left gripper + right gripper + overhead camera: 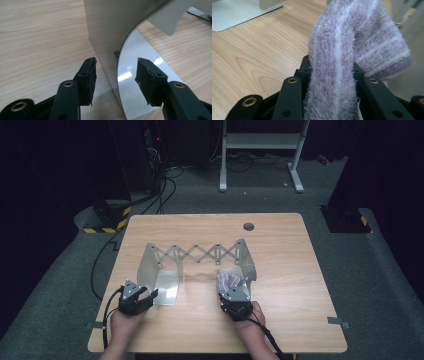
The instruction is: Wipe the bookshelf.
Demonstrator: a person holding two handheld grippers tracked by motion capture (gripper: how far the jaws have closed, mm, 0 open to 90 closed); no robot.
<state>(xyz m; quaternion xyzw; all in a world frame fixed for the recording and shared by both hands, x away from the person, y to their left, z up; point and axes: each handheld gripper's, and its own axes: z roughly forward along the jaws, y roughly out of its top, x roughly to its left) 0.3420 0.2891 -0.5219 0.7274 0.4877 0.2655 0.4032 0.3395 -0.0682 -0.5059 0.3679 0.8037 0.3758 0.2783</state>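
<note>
Holding a fuzzy lilac sock (352, 50) in the right gripper (231, 296), a person works at a pale wooden surface (280, 270) seen from above. The sock is pinched between the right gripper's black fingers (292, 100), which press into its pile from both sides; its free end flops forward and to one side, showing a ribbed cuff. In the high view the sock sits just in front of the right end plate (246, 262) of a metal expanding rack (197, 255), whose scissor lattice stretches across the middle of the surface between two curved, shiny end plates.

The left gripper (142, 299) rests at the left end plate (150, 270). Its fingers (87, 80) stand partly open, astride the upright curved sheet, one on each side, with clear gaps and nothing clamped. The plate's flat foot (132, 82) lies on the surface below, reflecting light. This placement looks meant to steady the rack, or to be ready to grip it, while the other hand brings the sock in.

Judging from the layout, the sock is probably headed for the rack, to be hung or draped there. Cables trail from both grippers toward the person's forearms at the bottom edge.
</note>
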